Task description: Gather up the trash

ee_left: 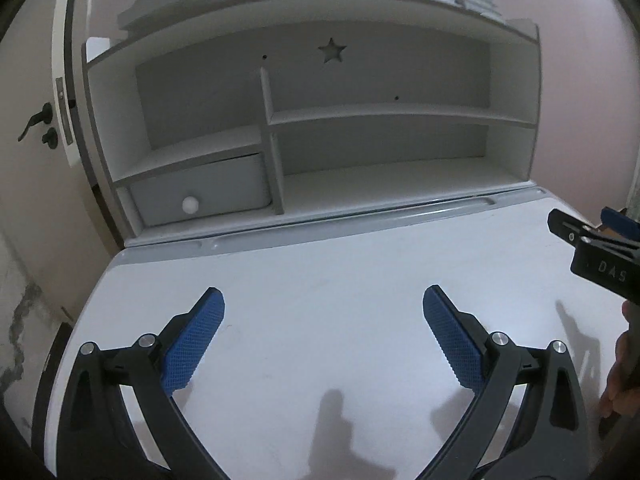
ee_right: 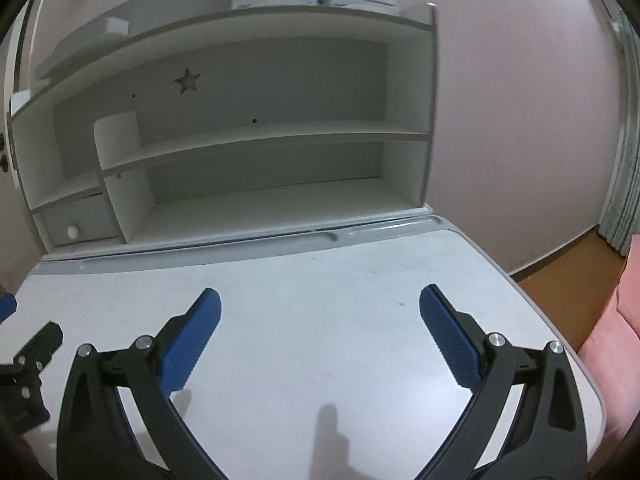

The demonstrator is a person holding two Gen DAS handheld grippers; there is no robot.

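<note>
Looking for trash, I cannot see any piece of it in either view. The left gripper (ee_left: pixel 323 300) hangs over the white desk (ee_left: pixel 320 264) with its blue pads (ee_left: pixel 192 344) wide apart and nothing between them. The right gripper (ee_right: pixel 320 300) is the same, spread apart and holding nothing; from the left view it shows at 3 o'clock. At 12 o'clock stands the shelf unit (ee_left: pixel 400 114) with a star cutout (ee_left: pixel 331 49), and at 10 o'clock a small drawer (ee_left: pixel 200 192) with a round knob (ee_left: pixel 190 204).
</note>
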